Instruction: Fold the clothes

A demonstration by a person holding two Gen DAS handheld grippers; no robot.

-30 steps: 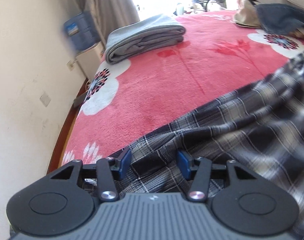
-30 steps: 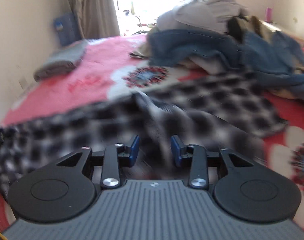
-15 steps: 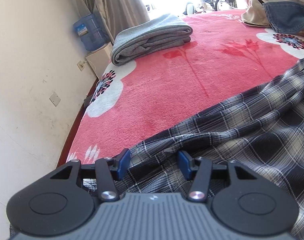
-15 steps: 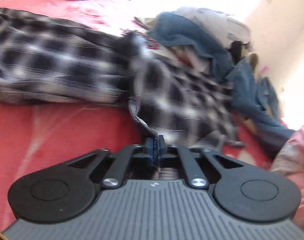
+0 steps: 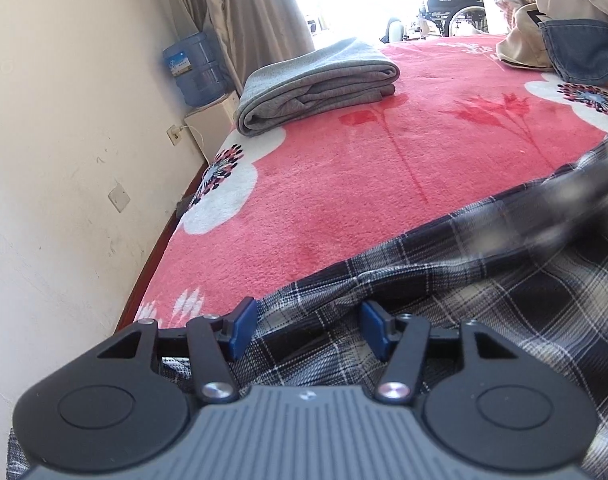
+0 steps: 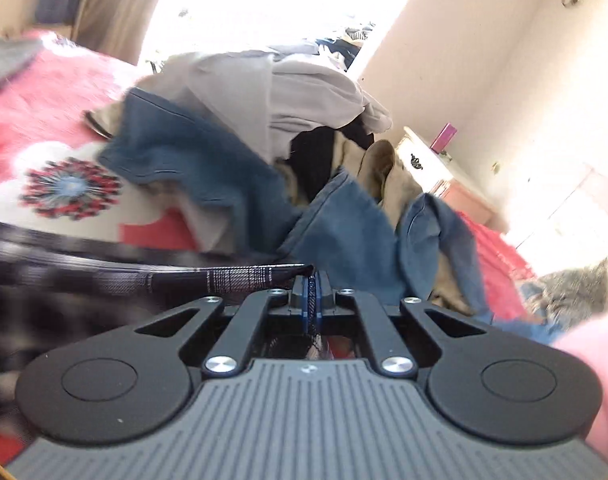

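A black-and-white plaid shirt lies spread on the red floral bed cover. My left gripper is open, low over the shirt's near edge, blue pads on either side of a fold. My right gripper is shut on an edge of the plaid shirt and holds it off the bed; the cloth stretches away to the left, blurred. In the left wrist view the lifted part of the shirt is blurred at the right.
A folded grey garment lies at the bed's far left. A pile of unfolded clothes, blue denim and grey, sits on the bed's far right. A wall runs along the bed's left side, with a water bottle.
My right gripper closed on the plaid shirt's edge and has lifted and swung it toward the clothes pile. My left gripper stayed open over the shirt's near edge, barely moving.
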